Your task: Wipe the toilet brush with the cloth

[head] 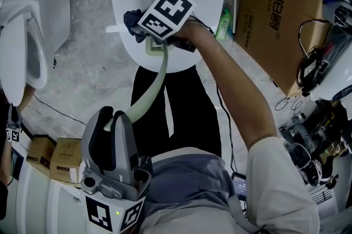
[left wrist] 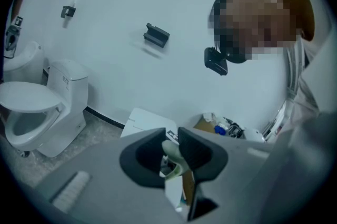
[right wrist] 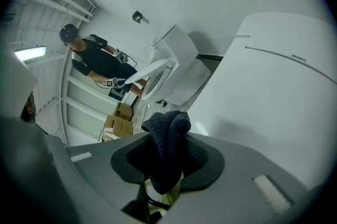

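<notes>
left claw [head: 114,117] gripping toilet brush [head: 157,79], right claw [right wrist: 167,162] pinching cloth [right wrist: 166,136] (dark)

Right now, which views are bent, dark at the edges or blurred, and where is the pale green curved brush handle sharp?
Head view: even light, little bending, pale green curved brush handle sharp. Left gripper view: fisheye, black corners, mosaic patch upper right; handle soft inside the left gripper. Right gripper view: fisheye too; dark blue textured cloth in the right gripper is crisp.
</notes>
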